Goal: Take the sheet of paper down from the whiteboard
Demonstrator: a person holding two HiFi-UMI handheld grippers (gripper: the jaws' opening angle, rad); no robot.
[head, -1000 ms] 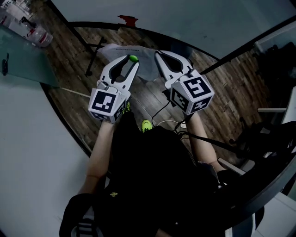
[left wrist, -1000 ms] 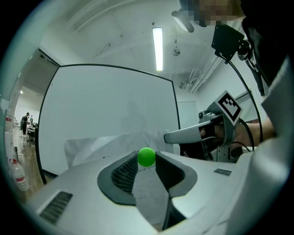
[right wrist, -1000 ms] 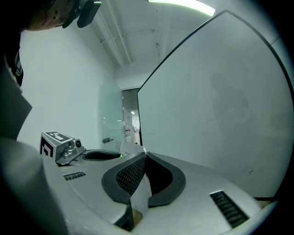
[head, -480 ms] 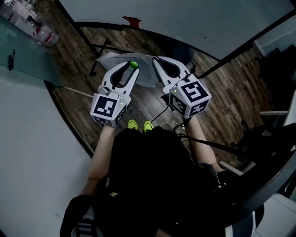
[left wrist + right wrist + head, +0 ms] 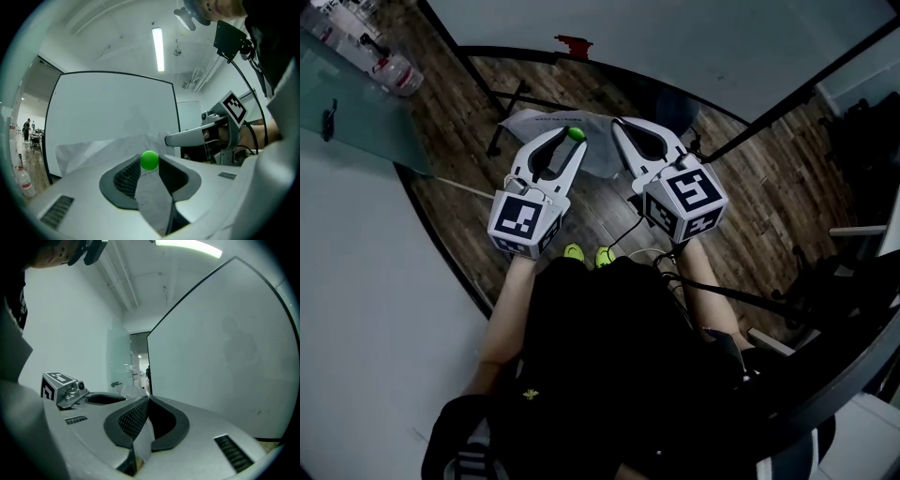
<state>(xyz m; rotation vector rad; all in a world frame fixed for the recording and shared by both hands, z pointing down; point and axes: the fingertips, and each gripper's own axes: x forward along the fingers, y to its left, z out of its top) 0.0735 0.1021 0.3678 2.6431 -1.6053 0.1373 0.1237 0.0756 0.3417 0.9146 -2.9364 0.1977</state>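
The crumpled white sheet of paper (image 5: 546, 123) is hanging clear of the white, black-framed whiteboard (image 5: 675, 37), spanning from one pair of jaws to the other. In the head view a strip of dark wooden plank floor (image 5: 581, 84) is showing between the sheet's far edge and the board's lower frame, so the room ahead of the jaws is lying open up to the board. A small red object (image 5: 575, 42) is sitting on the board, well beyond the jaws.

The left gripper (image 5: 150, 165) is pointing roughly level at the board. Its jaws are standing partway apart, pinching a small round green ball (image 5: 149, 160) at their tips, and a strip of the sheet is running back between them under the ball. The right gripper (image 5: 146, 401) is lying just beside it, also level, its jaws pressing together on an edge of the sheet. Both forearms are reaching forward from the body.

Each gripper's cube is showing black-and-white square markers. A line of print on the sheet is too small to read.
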